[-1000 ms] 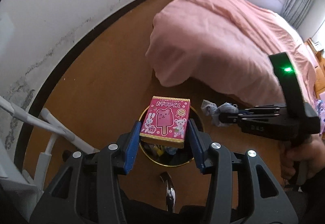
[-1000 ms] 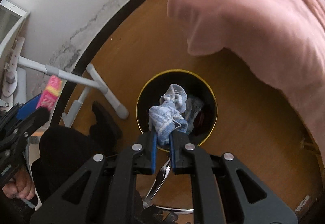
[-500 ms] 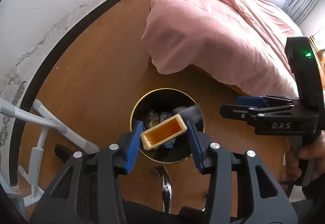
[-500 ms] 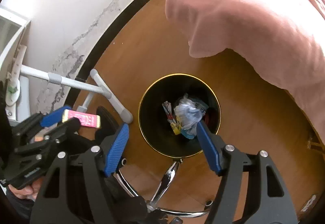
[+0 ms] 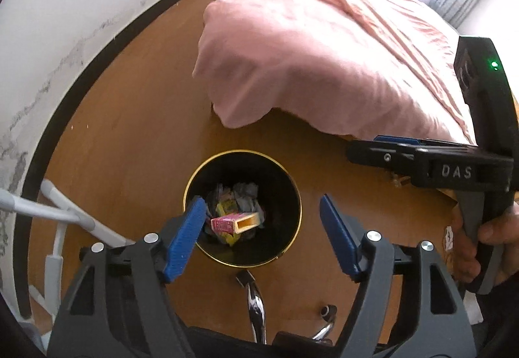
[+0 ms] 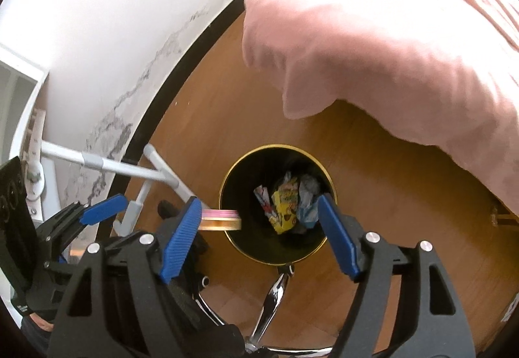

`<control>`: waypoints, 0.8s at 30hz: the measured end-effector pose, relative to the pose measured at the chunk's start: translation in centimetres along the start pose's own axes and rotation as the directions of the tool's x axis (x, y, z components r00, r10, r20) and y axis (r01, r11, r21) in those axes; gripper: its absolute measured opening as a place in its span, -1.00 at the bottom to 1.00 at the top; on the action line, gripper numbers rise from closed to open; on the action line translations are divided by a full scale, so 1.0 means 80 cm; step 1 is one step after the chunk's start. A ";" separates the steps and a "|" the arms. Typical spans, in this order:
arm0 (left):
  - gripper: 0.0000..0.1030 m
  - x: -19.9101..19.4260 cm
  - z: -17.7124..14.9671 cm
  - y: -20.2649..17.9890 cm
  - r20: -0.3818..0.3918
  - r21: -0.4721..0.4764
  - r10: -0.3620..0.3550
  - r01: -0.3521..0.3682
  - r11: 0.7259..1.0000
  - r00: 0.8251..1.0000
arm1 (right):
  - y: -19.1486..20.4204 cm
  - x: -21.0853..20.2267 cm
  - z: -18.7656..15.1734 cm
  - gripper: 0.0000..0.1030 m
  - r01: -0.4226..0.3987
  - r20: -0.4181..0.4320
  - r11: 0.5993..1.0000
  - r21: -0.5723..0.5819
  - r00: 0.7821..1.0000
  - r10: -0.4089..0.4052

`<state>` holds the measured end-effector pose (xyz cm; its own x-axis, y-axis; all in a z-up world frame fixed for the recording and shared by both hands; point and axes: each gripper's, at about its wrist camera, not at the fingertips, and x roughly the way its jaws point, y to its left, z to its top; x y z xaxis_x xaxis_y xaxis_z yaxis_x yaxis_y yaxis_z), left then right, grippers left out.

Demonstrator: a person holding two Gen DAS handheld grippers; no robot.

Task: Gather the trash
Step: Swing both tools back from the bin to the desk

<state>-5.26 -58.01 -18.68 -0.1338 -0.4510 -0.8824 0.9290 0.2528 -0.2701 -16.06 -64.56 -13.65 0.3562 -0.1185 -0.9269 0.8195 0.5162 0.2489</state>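
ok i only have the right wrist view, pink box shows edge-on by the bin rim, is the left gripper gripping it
observer: No. In the left wrist view the left gripper has its jaws opening, and the pink box touches neither pad.
operator: is it lined up with the bin
observer: From that view it sits inside the outline of the bin rim, over the wrappers.
operator: anything hanging off my right gripper
observer: Seen side-on, the right gripper, jaws opening, has nothing at its fingers.
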 end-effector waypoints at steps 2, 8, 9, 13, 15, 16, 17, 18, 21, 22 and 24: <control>0.40 -0.017 0.001 -0.003 0.016 0.002 -0.002 0.002 1.000 1.000 | 0.000 -0.013 0.000 0.40 0.009 0.023 1.000 0.001 1.000 -0.009; 0.61 -0.097 -0.009 -0.008 0.123 0.028 0.030 -0.034 0.999 0.992 | 0.047 -0.057 -0.004 0.40 0.029 0.083 0.997 -0.076 0.996 -0.023; 0.65 -0.124 -0.015 -0.008 0.161 0.036 0.052 -0.058 0.998 0.986 | 0.059 -0.065 -0.004 0.41 0.028 0.094 0.995 -0.100 0.995 -0.018; 0.76 -0.211 -0.041 0.006 0.262 0.020 0.139 -0.150 0.988 0.955 | 0.146 -0.111 -0.003 0.52 0.007 0.163 0.967 -0.255 0.986 0.036; 0.78 -0.258 -0.062 0.026 0.307 -0.027 0.200 -0.201 0.979 0.930 | 0.213 -0.129 -0.005 0.53 -0.015 0.184 0.933 -0.360 0.979 0.087; 0.78 -0.282 -0.074 0.041 0.323 -0.062 0.237 -0.230 0.971 0.916 | 0.233 -0.132 -0.007 0.54 -0.025 0.184 0.921 -0.389 0.977 0.104; 0.79 -0.310 -0.092 0.062 0.336 -0.115 0.288 -0.265 0.957 0.897 | 0.269 -0.136 -0.010 0.54 -0.048 0.176 0.899 -0.436 0.975 0.137; 0.79 -0.332 -0.108 0.081 0.344 -0.167 0.333 -0.292 0.942 0.878 | 0.295 -0.137 -0.012 0.54 -0.067 0.167 0.879 -0.471 0.972 0.164; 0.79 -0.392 -0.164 0.141 0.339 -0.326 0.455 -0.351 0.878 0.823 | 0.414 -0.124 -0.036 0.54 -0.151 0.088 0.778 -0.610 0.963 0.256; 0.79 -0.414 -0.191 0.167 0.320 -0.390 0.506 -0.375 0.841 0.801 | 0.436 -0.120 -0.042 0.54 -0.167 0.069 0.755 -0.634 0.960 0.270; 0.79 -0.447 -0.239 0.207 0.268 -0.493 0.590 -0.418 0.763 0.762 | 0.521 -0.102 -0.072 0.54 -0.226 -0.013 0.660 -0.716 0.950 0.312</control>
<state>8.33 -21.30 1.00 0.5387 -0.4241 -0.7280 0.5950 0.8033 -0.0277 12.61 -37.18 2.69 0.5880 0.0592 -0.8067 0.1387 0.9752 0.1726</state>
